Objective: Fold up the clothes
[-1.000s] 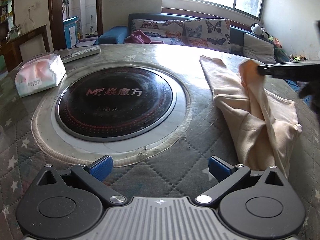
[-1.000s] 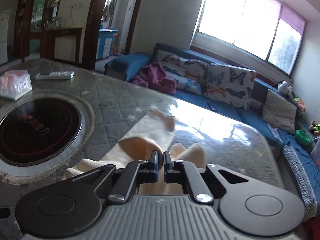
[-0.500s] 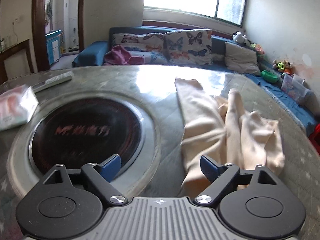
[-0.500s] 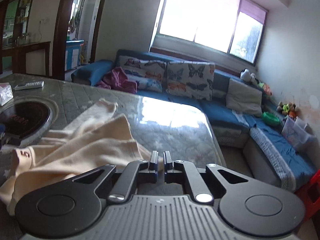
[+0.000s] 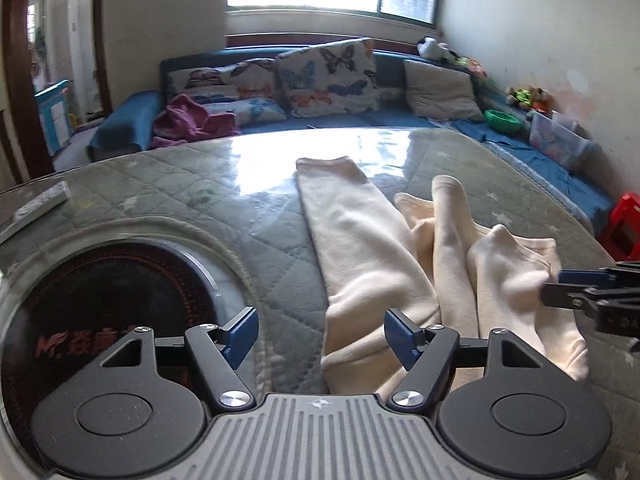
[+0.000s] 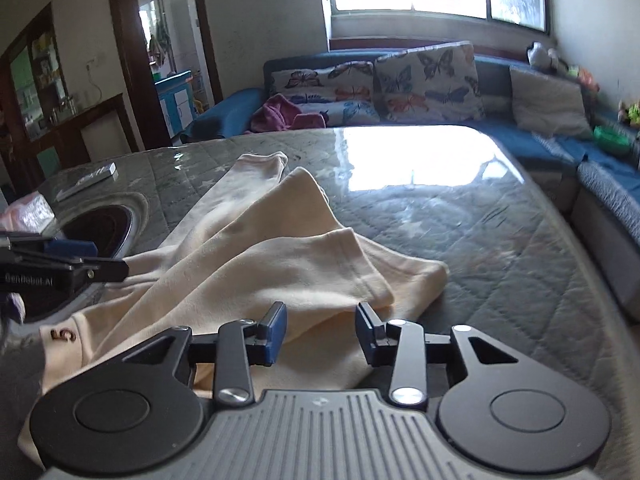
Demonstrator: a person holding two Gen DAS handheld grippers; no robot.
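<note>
A cream garment lies crumpled in loose folds on the quilted table. In the right wrist view the garment shows a small "5" mark near its left edge. My left gripper is open and empty, low over the garment's near edge. My right gripper is open and empty, just above the garment's near fold. Each gripper shows in the other's view: the right at the garment's right side, the left at its left.
A round black cooktop is set into the table left of the garment. A remote and a tissue pack lie at the far left. A blue sofa with butterfly cushions runs behind the table, a red stool at right.
My right gripper has opened and let go of the garment, which now lies slumped on the table. My left gripper has moved right, toward the garment.
</note>
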